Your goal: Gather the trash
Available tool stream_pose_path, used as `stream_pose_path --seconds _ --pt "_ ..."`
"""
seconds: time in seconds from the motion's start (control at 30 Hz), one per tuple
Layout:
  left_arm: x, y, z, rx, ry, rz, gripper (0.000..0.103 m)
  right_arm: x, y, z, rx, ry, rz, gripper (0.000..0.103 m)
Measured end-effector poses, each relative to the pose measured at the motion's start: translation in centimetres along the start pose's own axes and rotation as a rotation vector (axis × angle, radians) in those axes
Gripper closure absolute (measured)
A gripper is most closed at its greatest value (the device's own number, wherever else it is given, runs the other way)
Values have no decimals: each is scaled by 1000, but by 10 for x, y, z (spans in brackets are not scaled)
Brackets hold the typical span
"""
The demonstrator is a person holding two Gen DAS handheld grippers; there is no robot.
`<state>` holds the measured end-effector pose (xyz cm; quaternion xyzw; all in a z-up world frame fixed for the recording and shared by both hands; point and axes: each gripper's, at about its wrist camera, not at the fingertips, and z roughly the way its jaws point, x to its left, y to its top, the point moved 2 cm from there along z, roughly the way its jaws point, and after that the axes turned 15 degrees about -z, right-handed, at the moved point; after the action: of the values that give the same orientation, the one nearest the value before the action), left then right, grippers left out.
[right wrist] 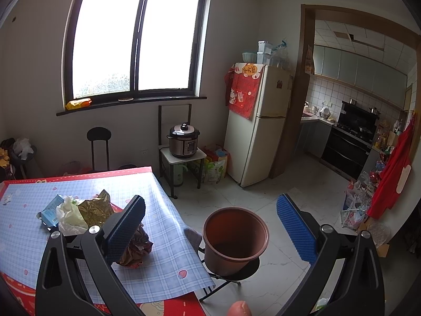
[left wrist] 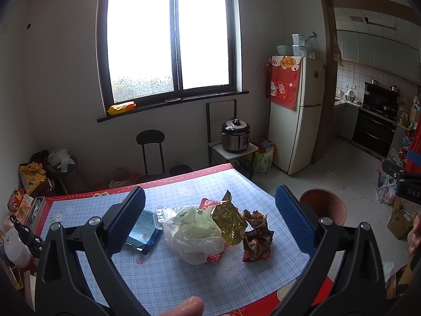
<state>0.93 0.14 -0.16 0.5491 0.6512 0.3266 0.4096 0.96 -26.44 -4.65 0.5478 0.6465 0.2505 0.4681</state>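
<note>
Trash heaped mid-table: pale plastic bag [left wrist: 193, 233], gold wrapper [left wrist: 227, 218], crumpled brown wrapper [left wrist: 256, 237], well apart from the brown bucket [right wrist: 234, 239] on a stool beside the table. Left gripper [left wrist: 210, 221] spread wide above the heap, right gripper [right wrist: 210, 226] likewise spread, empty, over the bucket. Best to drop straight onto one loose piece, pinch at a raised fold, then lift clear before swinging to the bucket.

Black claw [left wrist: 210, 226], ribbed blue pads [left wrist: 126, 226]

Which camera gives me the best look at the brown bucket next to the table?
The right wrist view: the brown bucket shows whole, open mouth and inside, standing on a black stool. The left wrist view catches only part of its rim, behind a gripper finger.
</note>
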Motion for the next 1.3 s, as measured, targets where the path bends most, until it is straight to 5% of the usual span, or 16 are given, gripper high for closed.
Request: stream_pose_path --seconds 1.3 --pt "-26 -3 -8 -15 16 36 5 -25 -13 6 -7 22 35 5"
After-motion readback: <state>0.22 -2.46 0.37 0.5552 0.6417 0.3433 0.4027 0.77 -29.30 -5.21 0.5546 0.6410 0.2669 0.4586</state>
